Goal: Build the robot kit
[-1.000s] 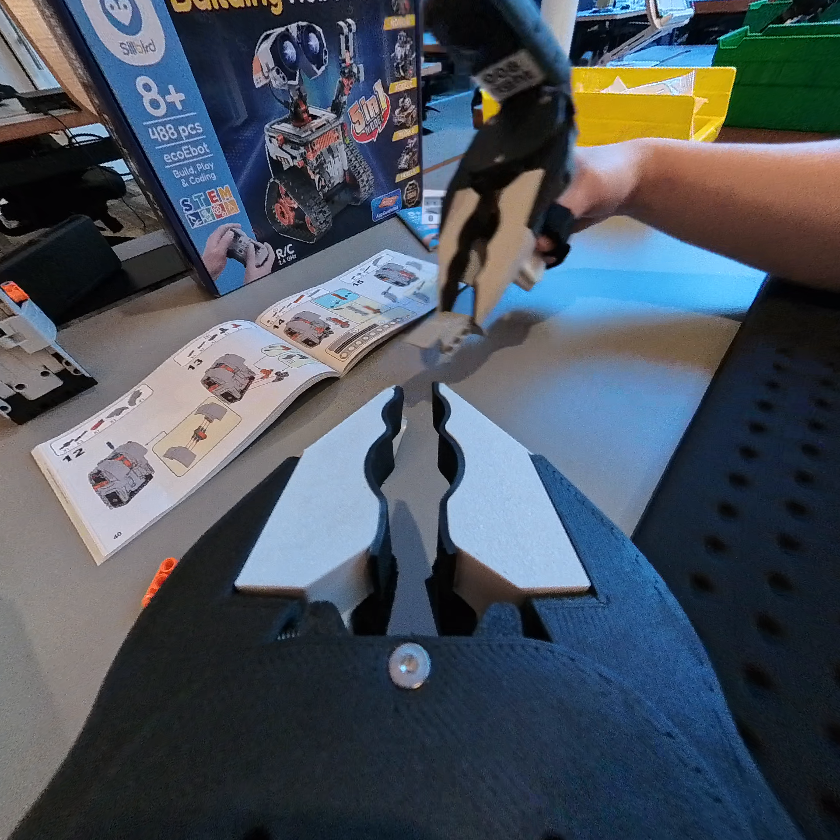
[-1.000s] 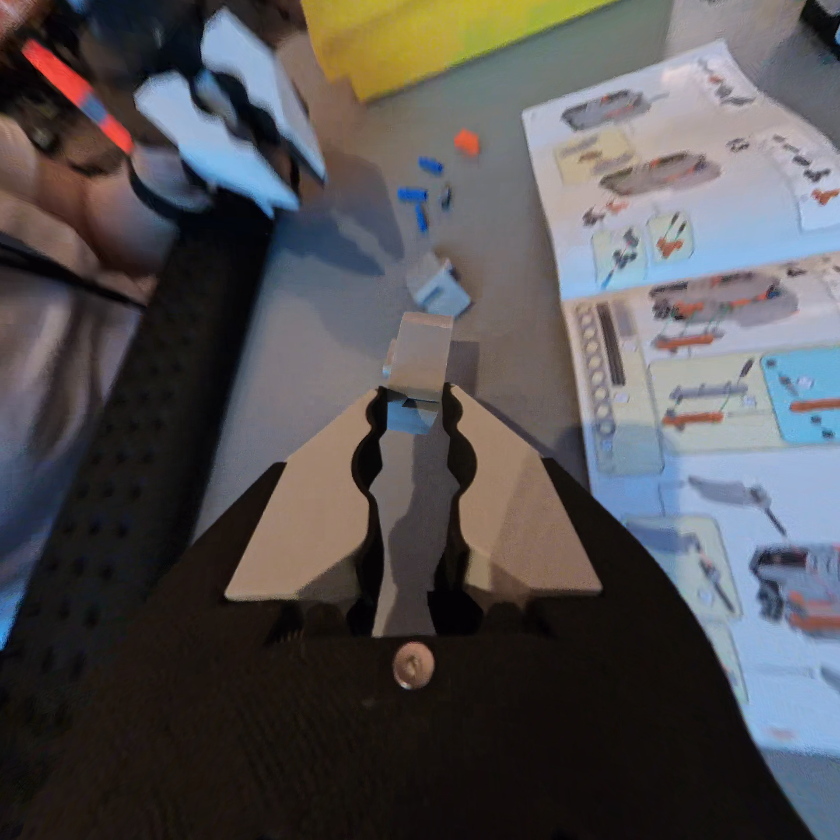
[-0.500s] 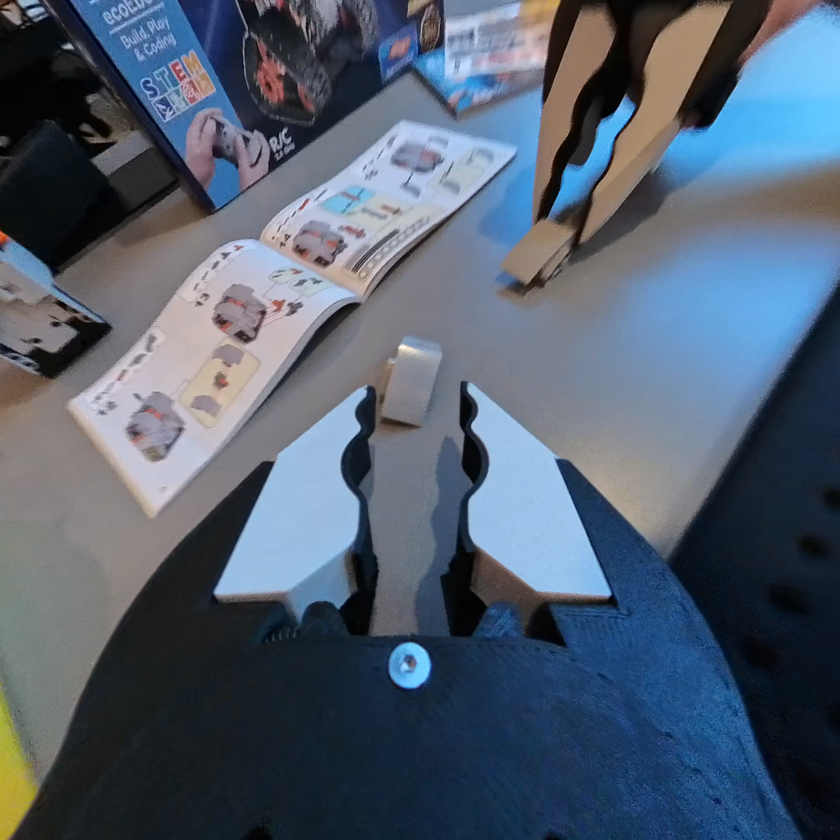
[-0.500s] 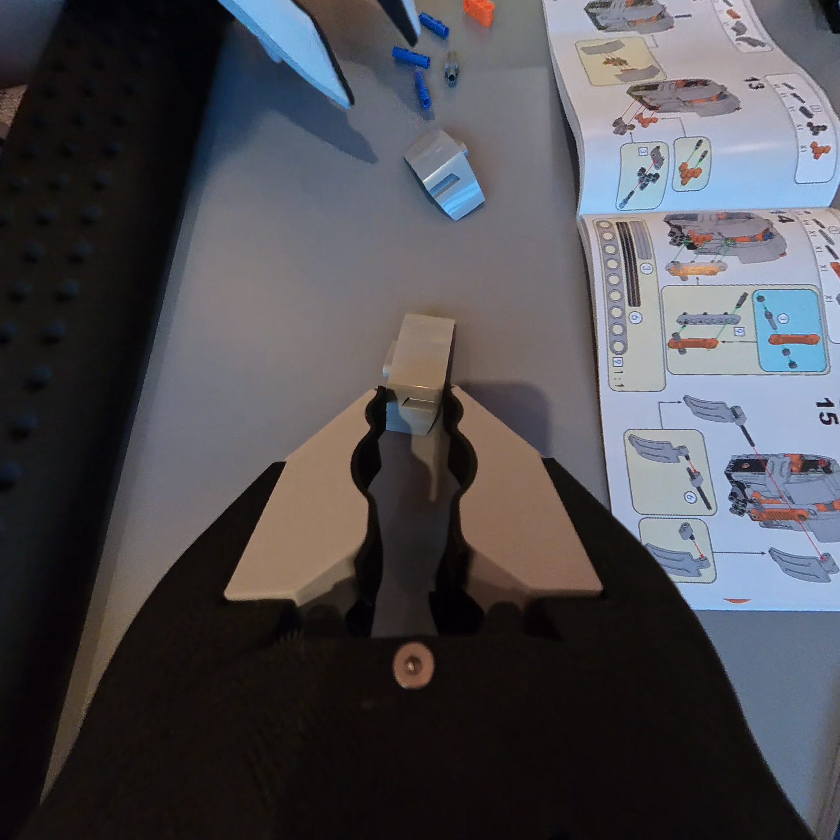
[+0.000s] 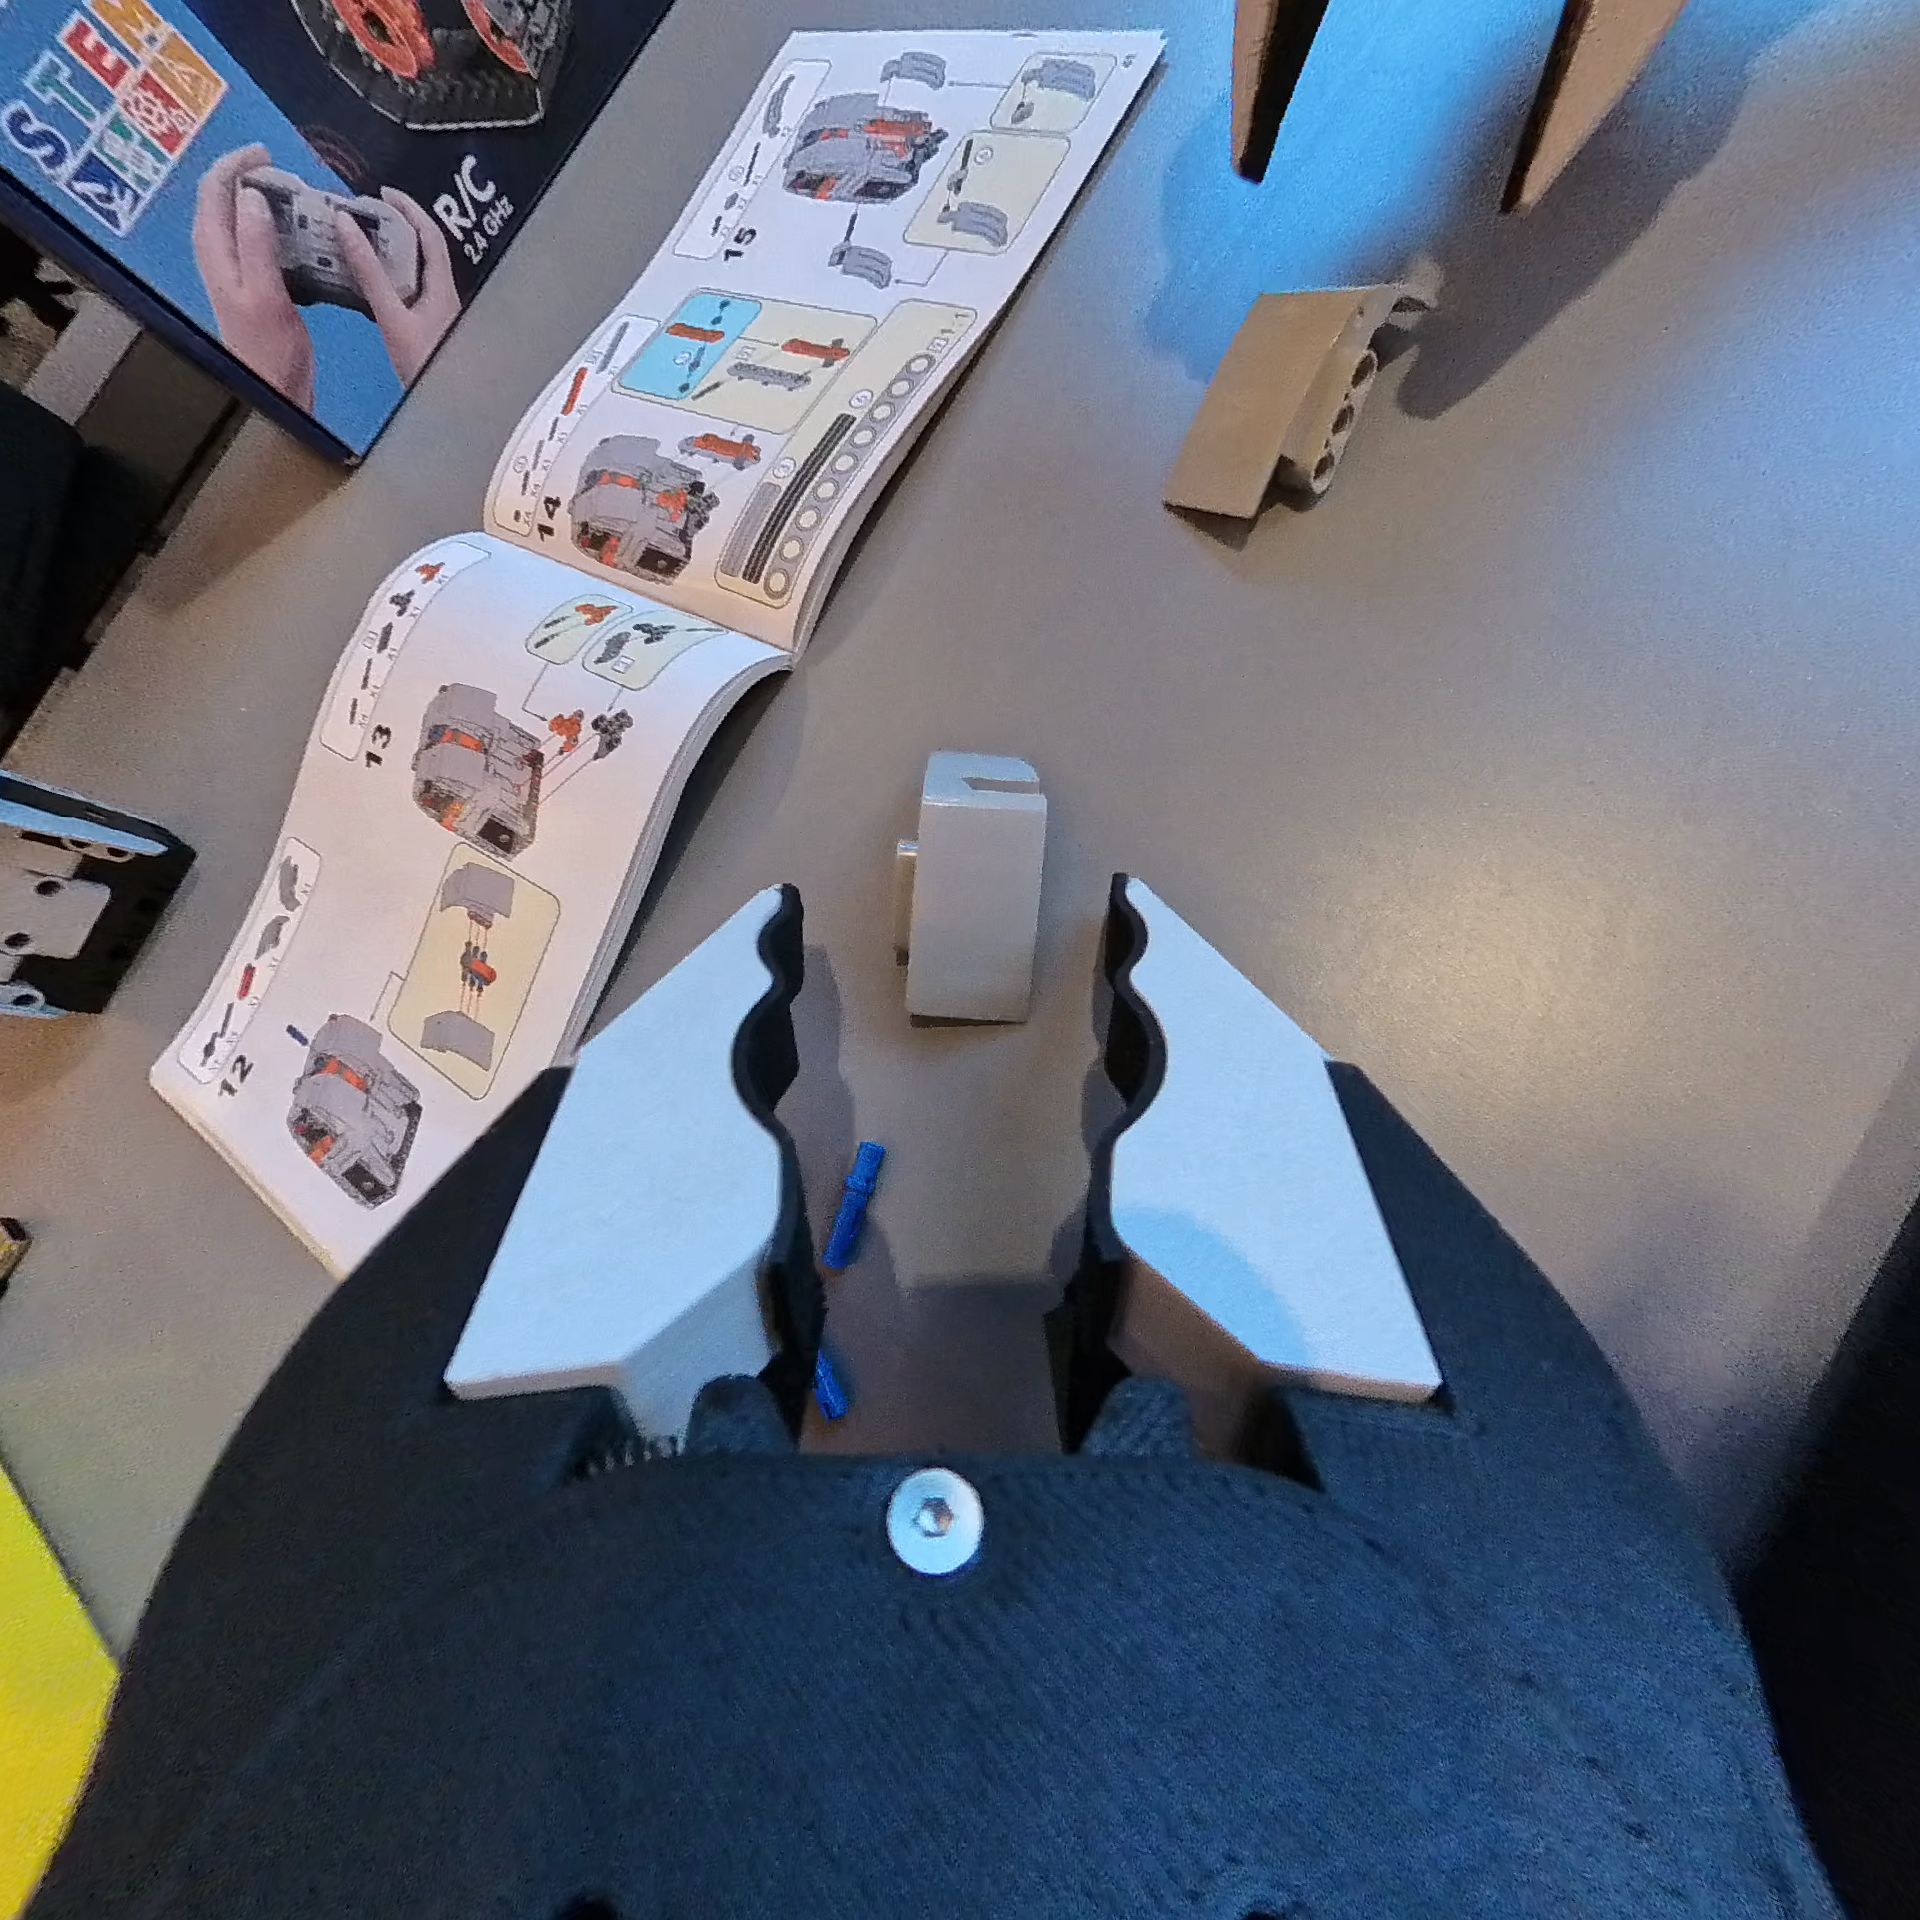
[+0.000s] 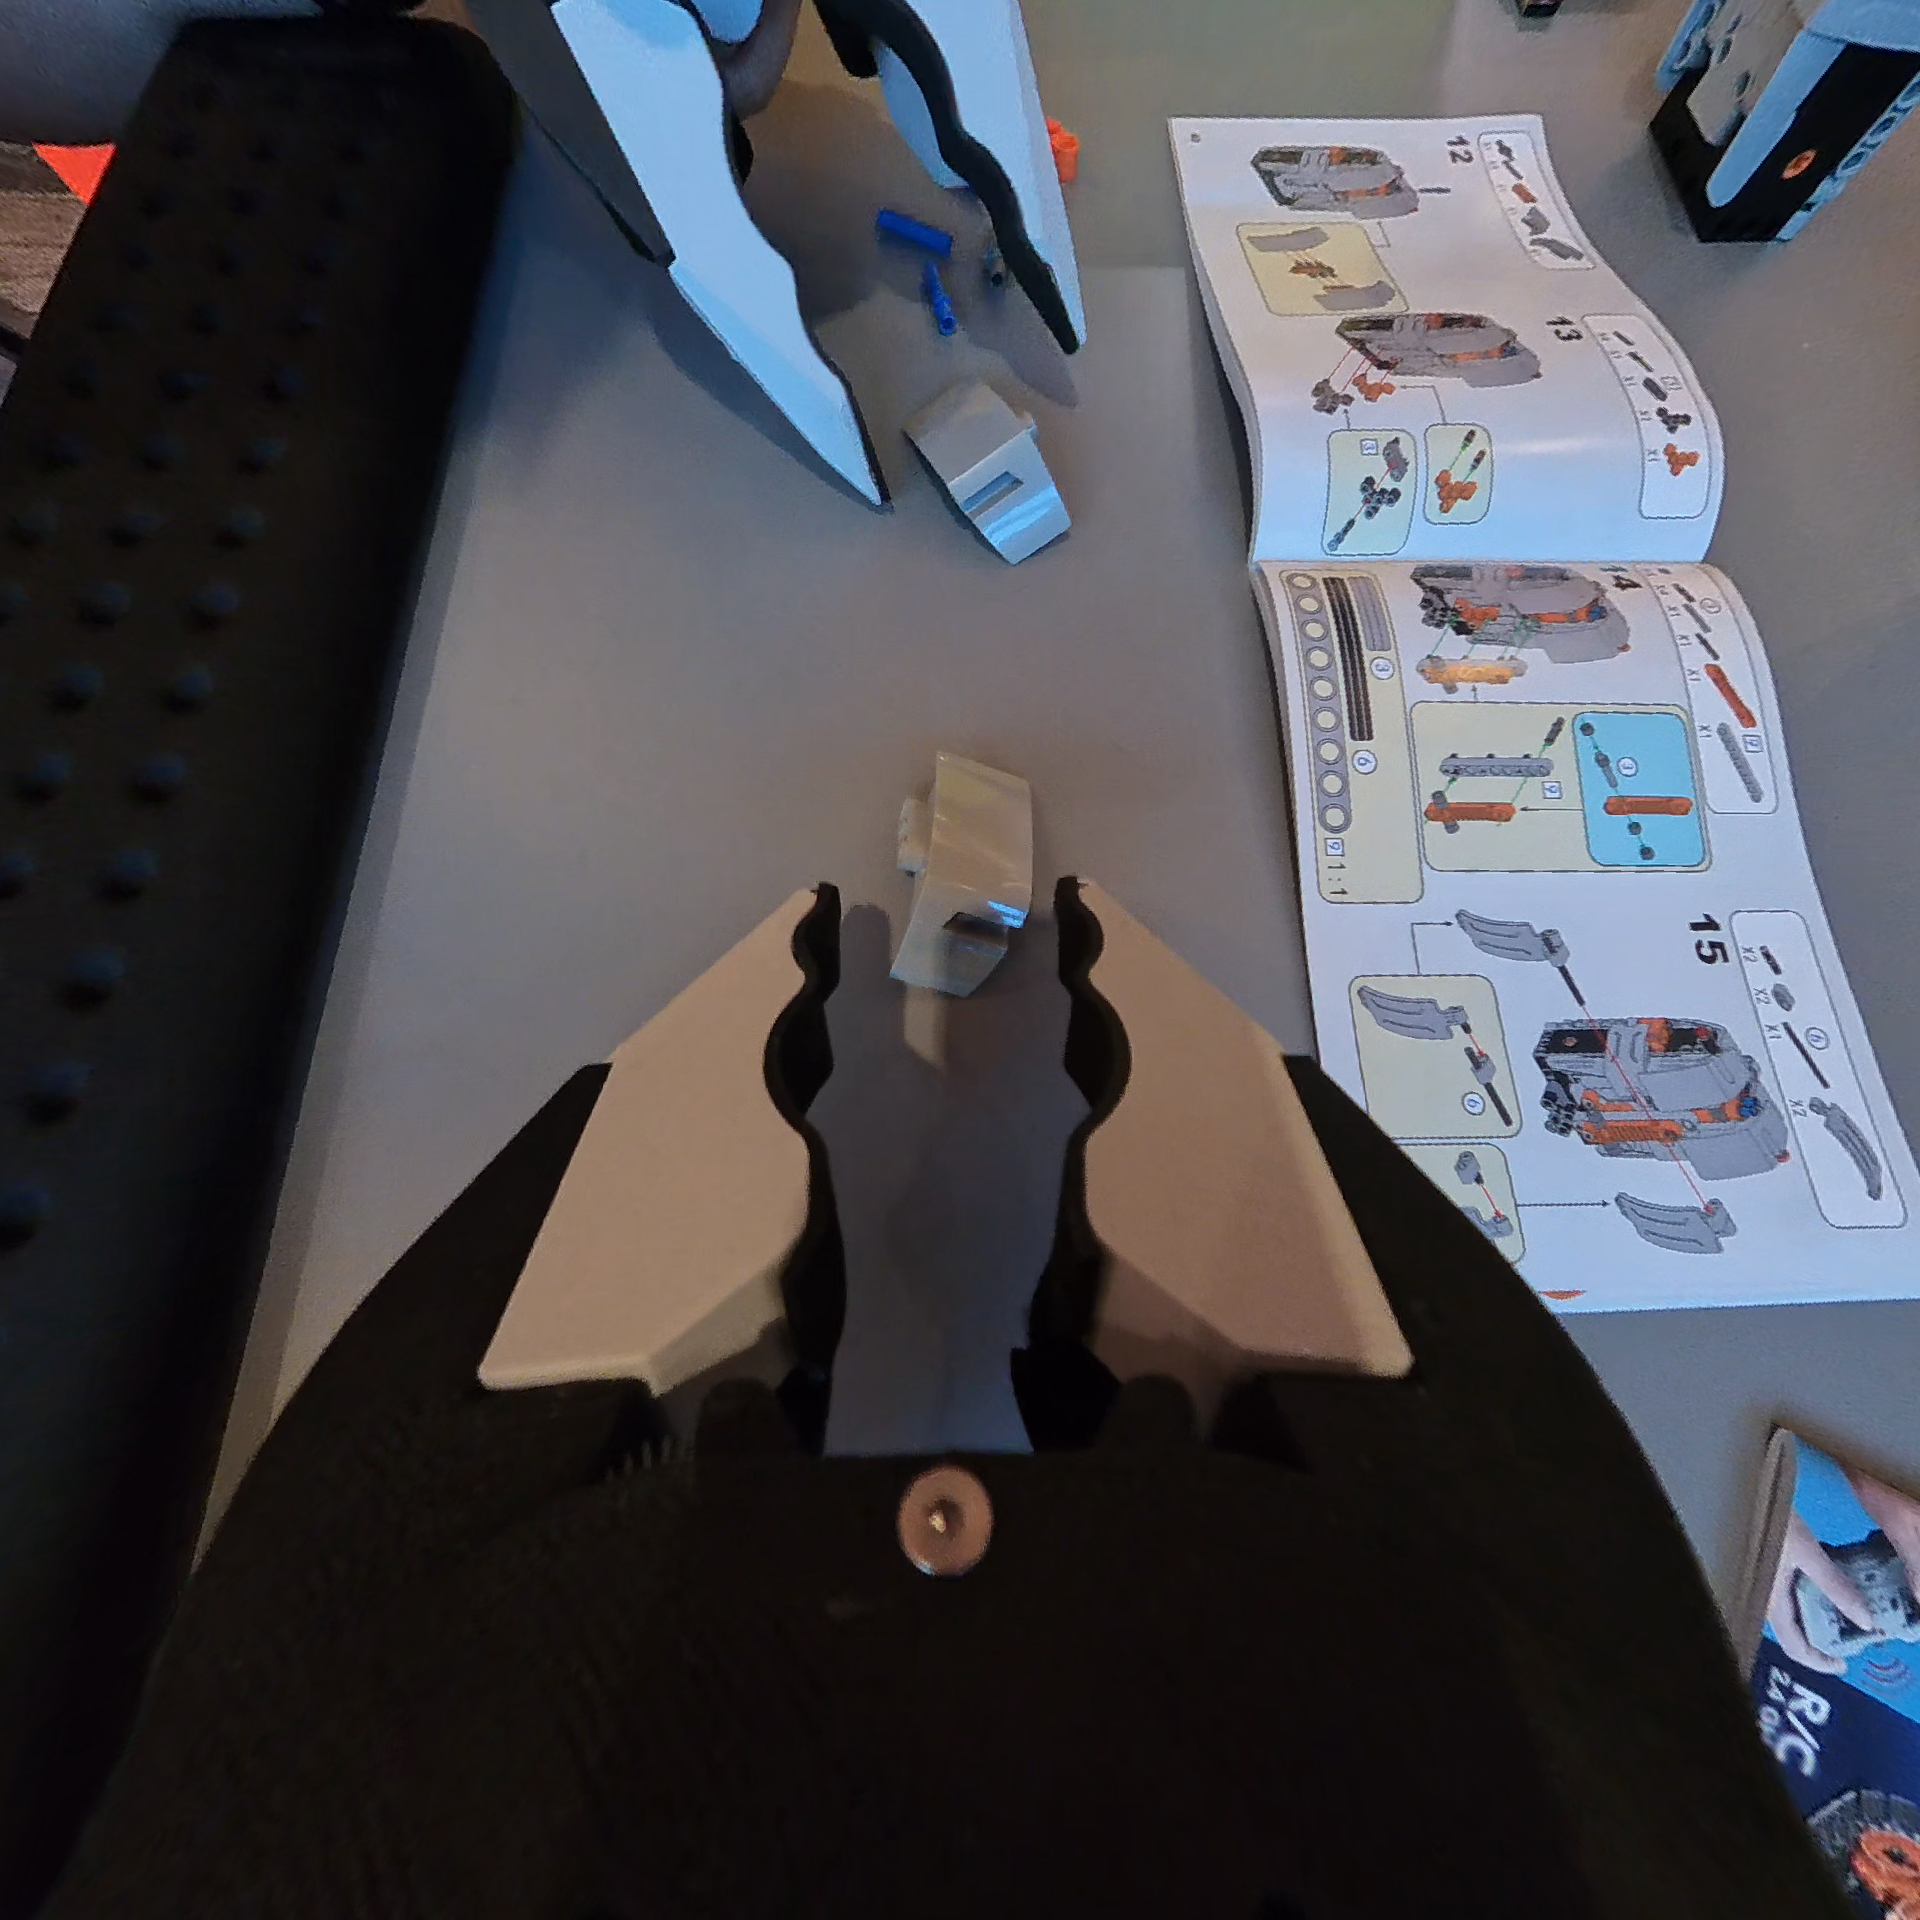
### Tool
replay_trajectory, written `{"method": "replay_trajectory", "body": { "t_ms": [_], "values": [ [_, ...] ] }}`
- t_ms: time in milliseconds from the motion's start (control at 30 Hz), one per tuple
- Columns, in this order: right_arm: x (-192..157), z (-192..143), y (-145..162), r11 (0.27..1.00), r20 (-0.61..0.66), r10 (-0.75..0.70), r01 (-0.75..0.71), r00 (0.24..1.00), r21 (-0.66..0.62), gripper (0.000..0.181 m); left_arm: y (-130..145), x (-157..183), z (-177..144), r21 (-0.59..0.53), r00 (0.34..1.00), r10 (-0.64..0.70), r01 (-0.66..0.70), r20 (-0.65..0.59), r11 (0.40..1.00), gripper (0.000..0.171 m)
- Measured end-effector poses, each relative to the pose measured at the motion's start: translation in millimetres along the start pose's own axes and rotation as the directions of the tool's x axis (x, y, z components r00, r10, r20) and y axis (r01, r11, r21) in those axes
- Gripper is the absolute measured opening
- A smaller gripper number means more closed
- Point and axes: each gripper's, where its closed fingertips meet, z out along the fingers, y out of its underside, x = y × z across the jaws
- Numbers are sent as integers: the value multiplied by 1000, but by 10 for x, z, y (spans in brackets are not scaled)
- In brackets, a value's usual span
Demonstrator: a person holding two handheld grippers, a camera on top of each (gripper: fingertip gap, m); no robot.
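Observation:
My left gripper (image 5: pixel 951 890) is open just above the grey table (image 5: pixel 1455 831). A light grey curved panel piece (image 5: pixel 971 894) lies on the table between its fingertips, with a gap to each pad. My right gripper (image 6: pixel 948 891) is open too. A second grey curved panel piece (image 6: pixel 961 883) lies on the table between its tips, untouched by either pad. In the left wrist view this second piece (image 5: pixel 1268 405) lies below the spread fingers of the right gripper (image 5: pixel 1382 187). The right wrist view shows the left gripper (image 6: pixel 966 410) over the first piece (image 6: pixel 987 478).
An open instruction booklet (image 5: pixel 623 623) lies left of the pieces, with a toy box (image 5: pixel 260 156) behind it. Small blue pins (image 5: pixel 854 1205) lie under my left gripper. An orange part (image 6: pixel 1062 140), a black studded mat (image 6: pixel 208 623) and a black-and-grey block (image 5: pixel 62 914) are nearby. The grippers' ends are close to 15 cm from one another. The left tips stand about 20 cm off the black-and-grey block (image 5: pixel 62 914). The right camera catches it too, in the right wrist view (image 6: pixel 1712 89).
My right gripper held its grey piece in both earlier frames; its pads have now parted and the piece lies free on the table. My left gripper moved over the other piece and opened wider.

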Motion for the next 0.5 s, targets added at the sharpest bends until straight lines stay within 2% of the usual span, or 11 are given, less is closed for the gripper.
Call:
{"method": "replay_trajectory", "body": {
  "t_ms": [267,367,500],
  "values": [
    [19,-55,44,1000,-21,-10,10,1000,-27,41,56,-35,40,-22,998,-46,45,-45,999,42],
    [28,-97,52,999,-39,-23,22,999,-35,41,67,-7,39,-22,996,-51,50,-73,999,29],
    [39,-126,22,1000,-47,-19,19,999,-20,41,69,-9,35,-23,996,-48,47,-78,999,28]
  ]
}}
